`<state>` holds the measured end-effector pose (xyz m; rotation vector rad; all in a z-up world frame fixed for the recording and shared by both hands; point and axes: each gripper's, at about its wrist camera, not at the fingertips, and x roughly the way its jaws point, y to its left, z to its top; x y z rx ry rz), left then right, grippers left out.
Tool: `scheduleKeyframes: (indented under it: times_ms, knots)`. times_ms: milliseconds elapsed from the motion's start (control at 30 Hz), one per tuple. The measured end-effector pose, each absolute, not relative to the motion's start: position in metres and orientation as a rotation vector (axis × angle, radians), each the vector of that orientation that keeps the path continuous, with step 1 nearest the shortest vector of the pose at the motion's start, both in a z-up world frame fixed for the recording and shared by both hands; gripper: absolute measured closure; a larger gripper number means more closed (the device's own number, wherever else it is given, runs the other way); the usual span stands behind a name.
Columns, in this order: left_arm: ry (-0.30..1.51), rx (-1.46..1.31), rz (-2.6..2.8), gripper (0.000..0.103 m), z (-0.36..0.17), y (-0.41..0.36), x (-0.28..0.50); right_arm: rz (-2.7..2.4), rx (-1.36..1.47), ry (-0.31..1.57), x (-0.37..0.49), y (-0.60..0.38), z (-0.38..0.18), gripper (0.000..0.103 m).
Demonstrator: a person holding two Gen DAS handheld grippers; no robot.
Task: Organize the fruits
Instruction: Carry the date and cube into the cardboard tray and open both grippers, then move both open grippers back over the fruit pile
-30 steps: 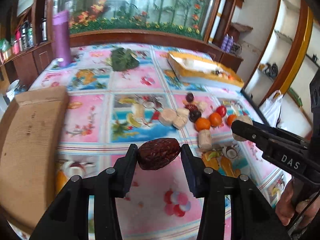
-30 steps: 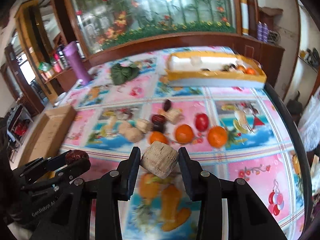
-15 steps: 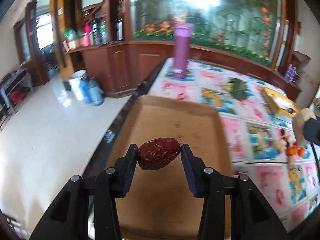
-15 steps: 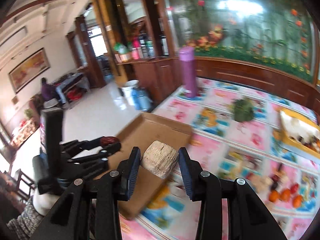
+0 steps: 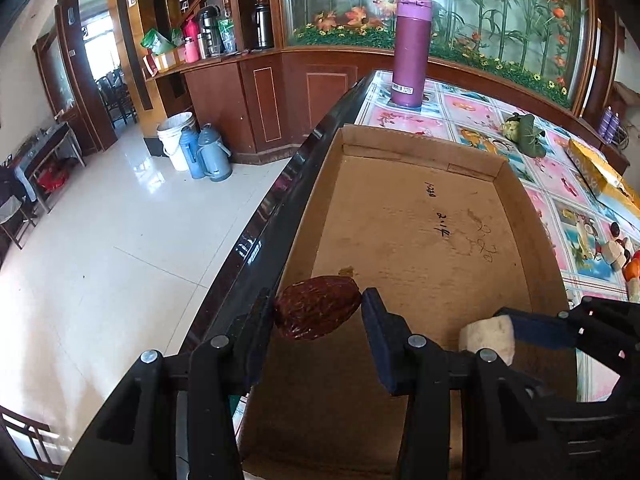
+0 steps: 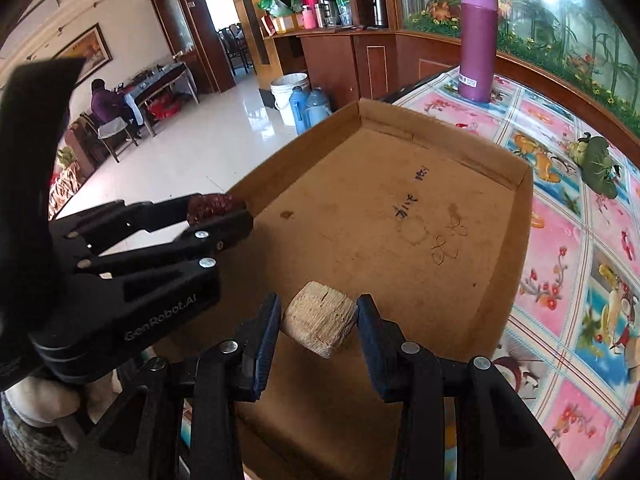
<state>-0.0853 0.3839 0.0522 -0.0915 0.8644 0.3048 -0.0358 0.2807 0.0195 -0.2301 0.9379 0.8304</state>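
Left tool (image 5: 318,312) clamped on date (image 5: 316,312), right tool (image 6: 318,320) clamped on pale chunk (image 6: 320,322), both above box (image 6: 400,208). Lower first, release gently inside, keep pieces apart.

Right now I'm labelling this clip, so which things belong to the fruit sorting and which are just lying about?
Part of the job:
- red date in the left claw
- pale fibrous chunk in the right claw
- cardboard tray

Lying about:
- purple flask
- green leafy bundle
- white bucket
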Motion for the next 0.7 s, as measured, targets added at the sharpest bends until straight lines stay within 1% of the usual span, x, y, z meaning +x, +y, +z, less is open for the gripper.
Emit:
scheduleKeyframes:
  times_ms: [200, 267, 300, 333, 400, 433, 467, 567, 633, 700]
  knots:
    - [0.857, -0.110, 0.297, 0.058, 0.052, 0.389, -0.086, 0.812, -0.270, 0.936, -0.038, 0.286, 0.009, 0.059]
    - [0.859, -0.111, 0.297, 0.056, 0.052, 0.389, -0.086, 0.811, -0.269, 0.926, -0.041, 0.286, 0.010, 0.059]
    - [0.861, -0.117, 0.297, 0.052, 0.053, 0.389, -0.086, 0.811, -0.268, 0.923, -0.041, 0.286, 0.011, 0.059]
    - [0.861, -0.127, 0.295, 0.050, 0.054, 0.388, -0.085, 0.810, -0.268, 0.919, -0.042, 0.285, 0.011, 0.058]
    - [0.856, -0.141, 0.294, 0.046, 0.058, 0.388, -0.087, 0.808, -0.268, 0.899, -0.042, 0.284, 0.014, 0.048]
    - [0.851, -0.145, 0.297, 0.044, 0.060, 0.388, -0.088, 0.808, -0.267, 0.884, -0.043, 0.283, 0.017, 0.040]
    - [0.843, -0.153, 0.302, 0.043, 0.064, 0.388, -0.090, 0.809, -0.265, 0.868, -0.046, 0.280, 0.020, 0.038]
    - [0.817, -0.184, 0.302, 0.037, 0.077, 0.387, -0.097, 0.810, -0.258, 0.831, -0.051, 0.273, 0.031, 0.038]
    - [0.797, -0.203, 0.304, 0.032, 0.086, 0.387, -0.102, 0.809, -0.250, 0.809, -0.053, 0.266, 0.038, 0.038]
    - [0.771, -0.224, 0.304, 0.030, 0.095, 0.387, -0.107, 0.802, -0.234, 0.792, -0.055, 0.254, 0.046, 0.037]
